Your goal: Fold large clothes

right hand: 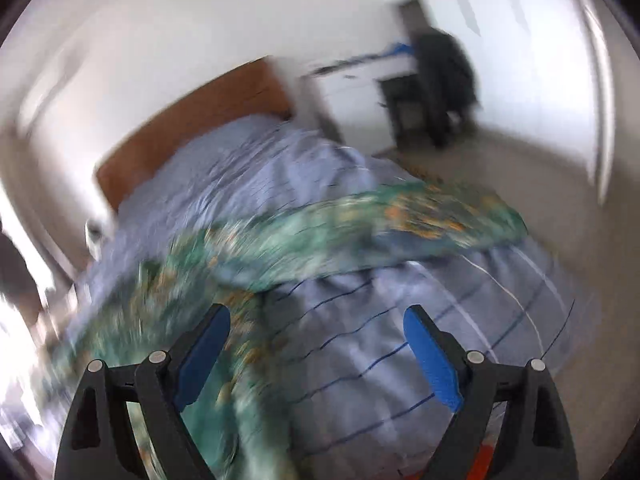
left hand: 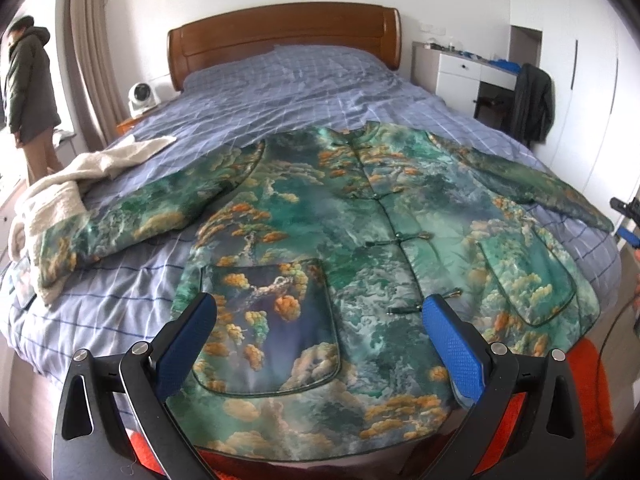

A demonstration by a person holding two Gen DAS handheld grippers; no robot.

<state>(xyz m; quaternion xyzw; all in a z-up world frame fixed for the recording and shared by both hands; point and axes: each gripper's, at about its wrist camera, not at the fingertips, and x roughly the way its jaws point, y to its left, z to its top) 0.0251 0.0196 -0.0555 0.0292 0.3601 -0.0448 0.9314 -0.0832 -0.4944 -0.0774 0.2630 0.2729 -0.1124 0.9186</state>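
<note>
A green jacket (left hand: 360, 240) with orange and cloud print lies spread face up on the bed, buttons closed, both sleeves out to the sides. My left gripper (left hand: 320, 312) is open and empty above the jacket's lower hem, over the left patch pocket (left hand: 272, 320). In the blurred right wrist view, my right gripper (right hand: 316, 320) is open and empty above the bedcover, beside the jacket's right sleeve (right hand: 420, 216) and right side (right hand: 200, 280). The right gripper also shows at the right edge of the left wrist view (left hand: 628, 216).
The bed has a blue checked cover (left hand: 280, 92) and a brown wooden headboard (left hand: 280, 36). A cream fleece garment (left hand: 80, 176) lies at the bed's left edge. A person (left hand: 28, 92) stands at far left. A white desk and a chair with a dark coat (left hand: 532, 100) stand at right.
</note>
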